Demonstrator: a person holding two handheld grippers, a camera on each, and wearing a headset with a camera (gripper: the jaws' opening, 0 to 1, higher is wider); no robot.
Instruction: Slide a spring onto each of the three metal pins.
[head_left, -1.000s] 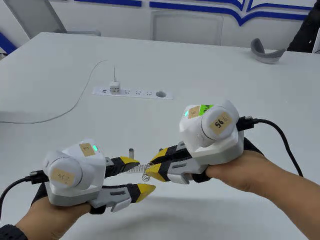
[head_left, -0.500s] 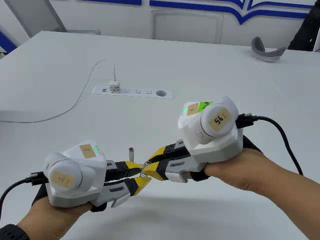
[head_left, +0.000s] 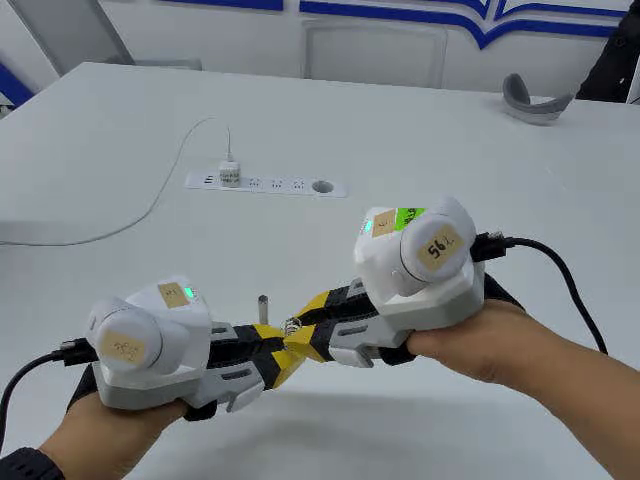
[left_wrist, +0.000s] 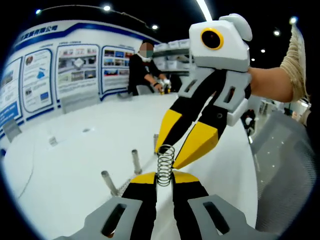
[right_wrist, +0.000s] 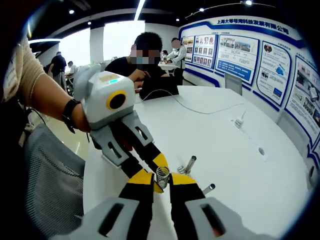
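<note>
A small metal spring (head_left: 291, 325) hangs above the white table between the tips of both grippers. My left gripper (left_wrist: 165, 177) is shut on the spring's (left_wrist: 165, 162) lower coils. My right gripper (right_wrist: 162, 179) grips the same spring (right_wrist: 162, 175) from the other side. In the head view the left gripper (head_left: 277, 348) and right gripper (head_left: 300, 335) meet tip to tip. One upright metal pin (head_left: 263, 305) stands just behind them. Three pins (left_wrist: 136, 161) stand in a row on the table below the spring; two of the pins (right_wrist: 190, 164) show past the right jaws.
A white power strip (head_left: 265, 184) with a plugged charger and a trailing cable lies at mid-table. A grey curved object (head_left: 530, 100) rests at the far right. People sit at the table's far end (right_wrist: 137, 62).
The left gripper, open a second ago, has moved in and shut on the spring held by the right gripper. The two grippers now touch tip to tip.
</note>
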